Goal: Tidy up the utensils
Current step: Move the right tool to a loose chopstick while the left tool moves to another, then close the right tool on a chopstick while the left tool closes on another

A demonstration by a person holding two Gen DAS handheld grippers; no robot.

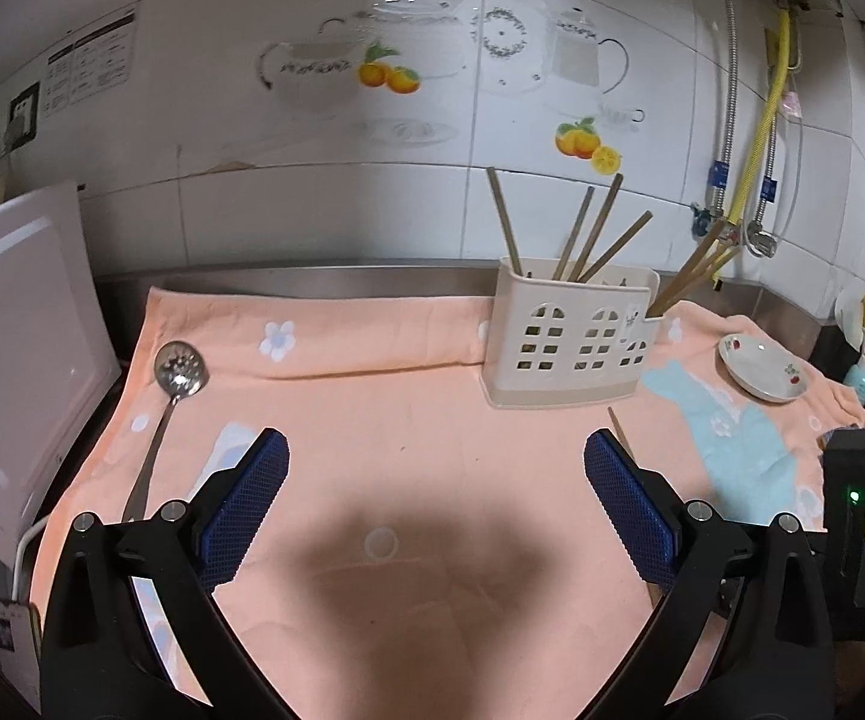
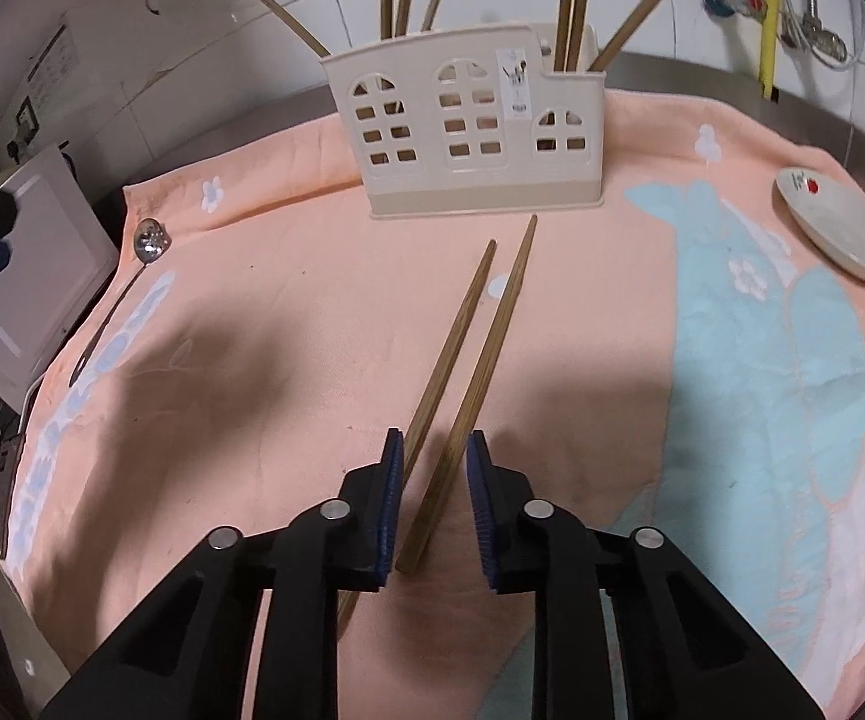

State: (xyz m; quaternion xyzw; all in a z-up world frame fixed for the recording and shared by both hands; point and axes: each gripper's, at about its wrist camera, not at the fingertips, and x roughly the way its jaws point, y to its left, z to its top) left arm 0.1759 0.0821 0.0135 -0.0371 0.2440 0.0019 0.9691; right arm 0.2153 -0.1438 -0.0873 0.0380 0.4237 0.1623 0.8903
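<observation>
Chopsticks [image 2: 468,354] are the business here, a wooden pair lying on the peach towel [image 2: 288,324] that covers the bench. In the left wrist view, the left gripper [image 1: 435,480] hangs above bare towel with its blue pads wide apart and nothing between them; a slotted steel spoon [image 1: 177,372] lies far left on the cloth, the cream utensil holder [image 1: 570,342] stands far right with several chopsticks upright in it, and a small white dish [image 1: 759,369] sits further right. Only the tip of one loose stick shows beside the right pad. In the right wrist view, the right gripper [image 2: 432,468] straddles the thick near ends of the pair, its pads narrowed around them; whether they already pinch is not clear, as a slim gap shows on each side. The sticks point away toward the holder, tips just short of its base. They look light, stiff and smooth, likely to roll or scissor apart, so a firm hold on both together near the thick ends seems wise.
</observation>
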